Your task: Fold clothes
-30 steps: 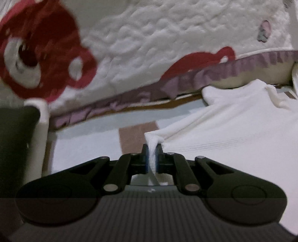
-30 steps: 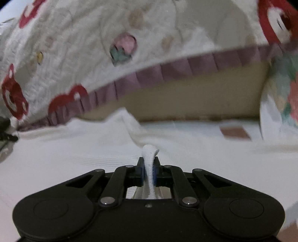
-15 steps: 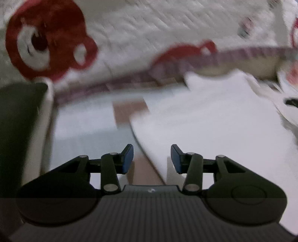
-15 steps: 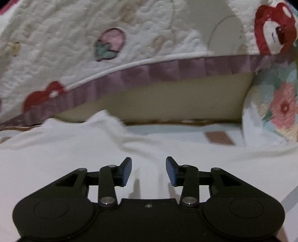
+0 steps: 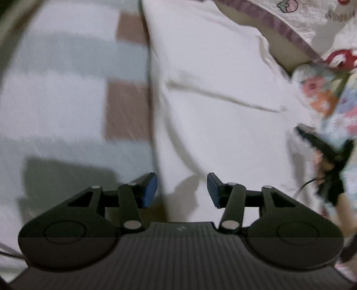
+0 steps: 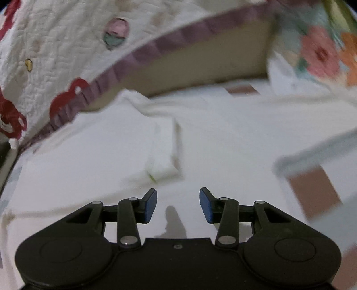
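White garment (image 5: 223,93), soft knit, lies spread flat on the bed sheet (image 5: 67,89), a pale sheet with light blue bands and brown rectangular patches. A small white tag (image 6: 164,151) is folded down at the garment's neckline; no writing on it can be read. Blurred lettering shows on the quilt (image 5: 312,20) in the left wrist view, too smeared to read.

The left gripper (image 5: 181,189) hangs over the garment's left edge, its jaws about half apart and opening, blue pads clear of the cloth, nothing held between them. The right gripper (image 6: 178,205) hangs over the garment's middle, just below the tag, its jaws about half apart, empty, pads off the fabric.

Beyond the garment, the quilt is cream, stitched in a puckered texture, printed with red bears and a strawberry, and edged with a pleated mauve ruffle. A floral pillow (image 6: 316,49) with pink and orange flowers sits at the garment's far right.
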Demonstrator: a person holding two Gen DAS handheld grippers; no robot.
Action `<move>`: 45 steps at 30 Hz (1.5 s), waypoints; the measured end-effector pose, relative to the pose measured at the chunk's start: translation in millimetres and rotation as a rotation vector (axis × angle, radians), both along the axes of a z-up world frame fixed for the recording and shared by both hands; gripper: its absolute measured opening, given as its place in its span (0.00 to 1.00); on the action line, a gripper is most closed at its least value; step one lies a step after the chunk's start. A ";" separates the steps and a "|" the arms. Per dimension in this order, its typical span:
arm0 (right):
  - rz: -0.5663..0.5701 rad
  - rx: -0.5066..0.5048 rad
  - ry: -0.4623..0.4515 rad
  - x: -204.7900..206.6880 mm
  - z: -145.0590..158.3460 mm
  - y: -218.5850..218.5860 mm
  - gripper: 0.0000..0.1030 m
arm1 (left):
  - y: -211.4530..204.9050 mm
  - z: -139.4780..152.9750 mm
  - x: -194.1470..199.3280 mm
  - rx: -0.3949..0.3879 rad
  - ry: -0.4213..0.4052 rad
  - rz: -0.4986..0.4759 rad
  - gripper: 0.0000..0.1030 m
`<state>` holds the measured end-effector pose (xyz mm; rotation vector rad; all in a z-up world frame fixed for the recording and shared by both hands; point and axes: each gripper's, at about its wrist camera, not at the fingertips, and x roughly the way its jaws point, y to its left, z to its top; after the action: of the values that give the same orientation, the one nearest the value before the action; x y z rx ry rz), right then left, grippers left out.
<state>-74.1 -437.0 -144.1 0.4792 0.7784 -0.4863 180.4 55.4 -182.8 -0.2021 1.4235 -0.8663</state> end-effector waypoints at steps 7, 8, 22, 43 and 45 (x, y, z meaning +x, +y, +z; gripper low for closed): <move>-0.103 0.016 0.105 -83.4 0.6 -14.4 0.47 | -6.1 5.8 -36.6 0.079 -0.134 -0.073 0.60; -0.123 0.026 0.098 -92.8 0.4 -17.1 0.48 | -7.3 5.4 -39.8 0.063 -0.143 -0.065 0.60; -0.067 -0.085 0.164 -114.6 -20.1 -0.1 0.61 | 32.4 2.9 -64.6 0.089 -0.136 0.088 0.01; 0.324 0.100 -0.060 -31.5 30.5 116.3 0.58 | 24.4 35.5 -120.2 0.033 -0.160 -0.159 0.34; 0.373 0.115 -0.055 -20.6 29.4 132.6 0.58 | 27.2 33.6 -126.4 0.018 -0.122 -0.184 0.37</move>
<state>-94.7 -304.4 -114.7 0.4391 0.8232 -0.0818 54.1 82.6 -149.2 -0.0036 1.3492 -0.9986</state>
